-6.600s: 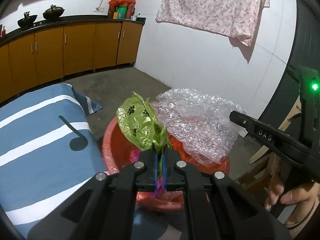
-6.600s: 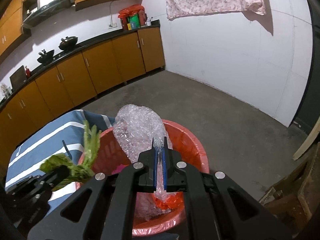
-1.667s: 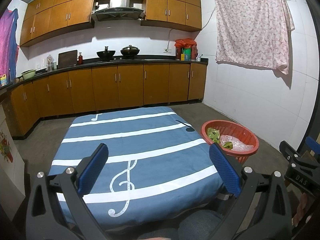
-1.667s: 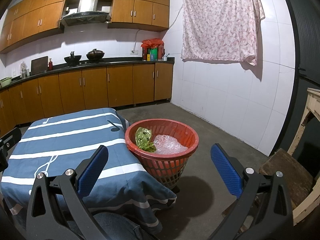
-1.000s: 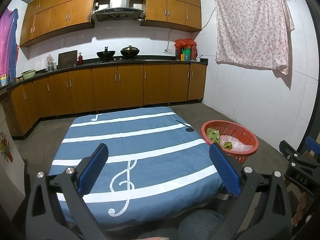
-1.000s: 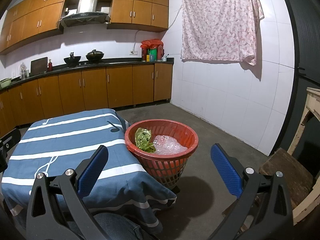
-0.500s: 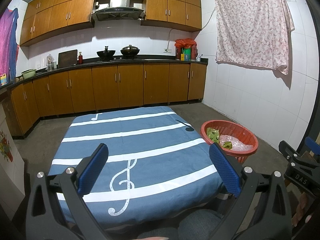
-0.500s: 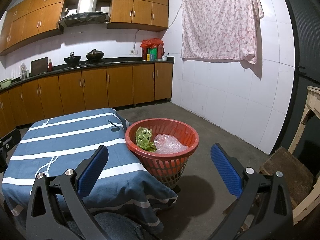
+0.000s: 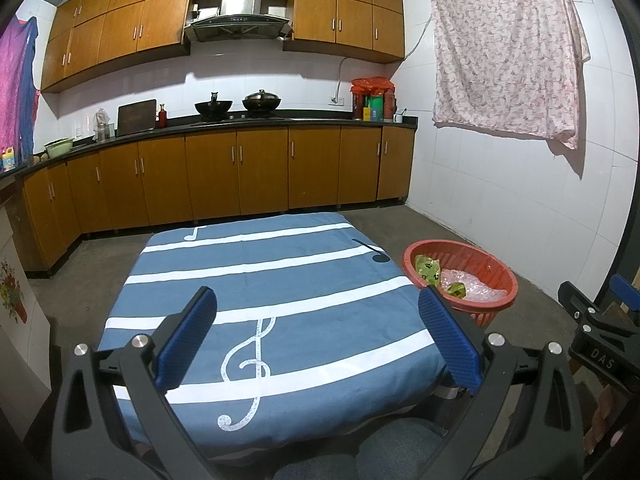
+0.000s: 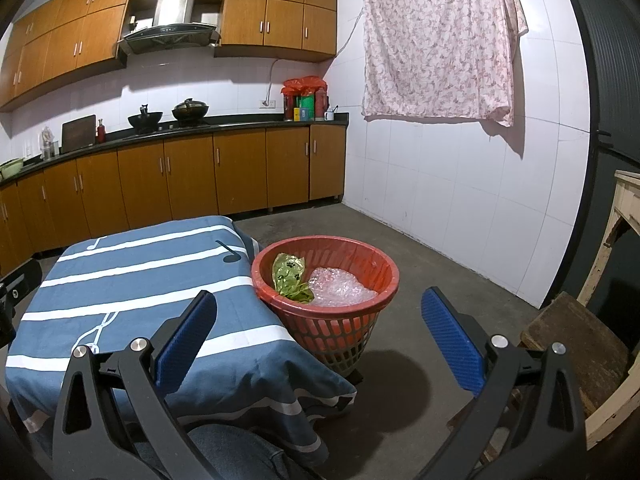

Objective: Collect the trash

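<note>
Red basket holds trash, beyond splayed, empty right gripper.

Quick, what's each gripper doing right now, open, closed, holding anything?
Left gripper: open, holding nothing, above the blue tablecloth.
Right gripper: open, holding nothing, pointed towards the red basket.

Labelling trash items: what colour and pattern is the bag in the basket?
Green bag with black paw prints; clearest in right wrist view.
</note>
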{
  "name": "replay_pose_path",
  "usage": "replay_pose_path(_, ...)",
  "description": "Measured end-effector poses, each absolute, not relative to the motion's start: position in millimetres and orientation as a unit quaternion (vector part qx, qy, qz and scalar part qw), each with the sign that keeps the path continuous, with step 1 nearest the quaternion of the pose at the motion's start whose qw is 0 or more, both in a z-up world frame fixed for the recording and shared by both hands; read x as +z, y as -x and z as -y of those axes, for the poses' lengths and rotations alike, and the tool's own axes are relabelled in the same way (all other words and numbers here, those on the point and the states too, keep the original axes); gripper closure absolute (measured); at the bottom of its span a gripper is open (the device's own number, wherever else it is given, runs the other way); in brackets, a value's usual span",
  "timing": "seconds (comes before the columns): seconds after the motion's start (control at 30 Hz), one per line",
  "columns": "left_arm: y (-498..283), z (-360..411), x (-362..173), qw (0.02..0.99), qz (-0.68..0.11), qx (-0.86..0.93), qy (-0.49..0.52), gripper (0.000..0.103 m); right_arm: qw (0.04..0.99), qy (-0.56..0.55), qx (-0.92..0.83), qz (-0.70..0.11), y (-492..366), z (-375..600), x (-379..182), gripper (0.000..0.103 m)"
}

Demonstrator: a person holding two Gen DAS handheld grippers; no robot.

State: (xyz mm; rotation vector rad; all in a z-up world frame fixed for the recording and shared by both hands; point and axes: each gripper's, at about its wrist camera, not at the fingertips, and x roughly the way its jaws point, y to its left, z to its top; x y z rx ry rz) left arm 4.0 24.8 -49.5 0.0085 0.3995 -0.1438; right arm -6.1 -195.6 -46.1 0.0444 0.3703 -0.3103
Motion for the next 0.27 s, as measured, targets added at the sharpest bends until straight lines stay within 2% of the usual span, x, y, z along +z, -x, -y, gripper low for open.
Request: replay_pose_path(0.27, -2.5, -26.0, -50.1, 0.977, -0.201, -0.073, -0.001, 0.004, 0.971, -0.022, -0.154, -0.184, 6.0, 195.9, -46.0, 0.002)
